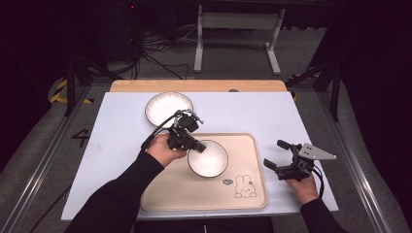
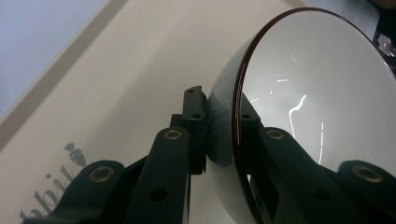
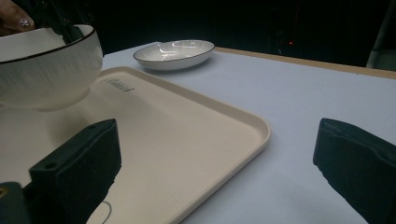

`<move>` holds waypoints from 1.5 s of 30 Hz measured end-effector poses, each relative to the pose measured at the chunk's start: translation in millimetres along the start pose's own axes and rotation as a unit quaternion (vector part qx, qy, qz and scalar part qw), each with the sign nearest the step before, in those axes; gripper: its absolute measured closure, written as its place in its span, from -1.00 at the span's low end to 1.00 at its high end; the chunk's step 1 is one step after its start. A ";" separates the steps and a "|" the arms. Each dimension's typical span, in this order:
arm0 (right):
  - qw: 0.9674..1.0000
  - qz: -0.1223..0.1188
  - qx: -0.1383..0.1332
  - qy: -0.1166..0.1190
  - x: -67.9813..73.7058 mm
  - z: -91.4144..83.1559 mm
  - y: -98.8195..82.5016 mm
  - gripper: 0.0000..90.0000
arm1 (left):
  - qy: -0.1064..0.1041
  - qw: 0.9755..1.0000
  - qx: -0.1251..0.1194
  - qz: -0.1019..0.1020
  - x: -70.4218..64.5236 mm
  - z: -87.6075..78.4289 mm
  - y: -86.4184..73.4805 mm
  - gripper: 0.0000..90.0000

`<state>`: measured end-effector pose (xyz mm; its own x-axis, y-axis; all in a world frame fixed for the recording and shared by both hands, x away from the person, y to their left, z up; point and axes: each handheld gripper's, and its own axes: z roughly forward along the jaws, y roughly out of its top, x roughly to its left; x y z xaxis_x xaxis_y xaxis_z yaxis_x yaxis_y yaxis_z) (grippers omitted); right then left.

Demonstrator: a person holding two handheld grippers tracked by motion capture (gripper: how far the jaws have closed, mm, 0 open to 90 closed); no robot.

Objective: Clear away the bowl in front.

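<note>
Because the left gripper [image 1: 196, 144] clamps only the bowl's [image 1: 209, 158] thin rim over the tray's [image 1: 194, 196] middle, it may slip and drop, while the right gripper [image 1: 278, 156] waits apart near the tabletop's right edge.
</note>
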<state>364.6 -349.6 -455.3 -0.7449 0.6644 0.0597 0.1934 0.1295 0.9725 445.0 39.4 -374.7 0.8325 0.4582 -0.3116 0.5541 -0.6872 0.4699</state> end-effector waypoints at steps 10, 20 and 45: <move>1.000 0.000 -0.001 0.000 0.0 0.0 0.0 -0.97 | 0.003 1.000 0.018 0.005 1.0 11.1 -1.3 0.79; 1.000 0.000 -0.001 0.000 0.0 0.0 0.0 -0.97 | 0.019 0.999 0.033 0.013 3.2 19.2 -1.6 0.79; 1.000 0.001 0.000 0.000 -0.2 -0.2 -0.1 -0.97 | 0.048 0.998 0.045 0.021 2.8 26.8 -1.2 0.79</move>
<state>364.6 -349.8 -455.4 -0.7442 0.6650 0.0620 0.1956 0.1283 0.9723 446.7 26.4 -398.2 0.8537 0.4763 -0.2105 0.5196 -0.7526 0.4045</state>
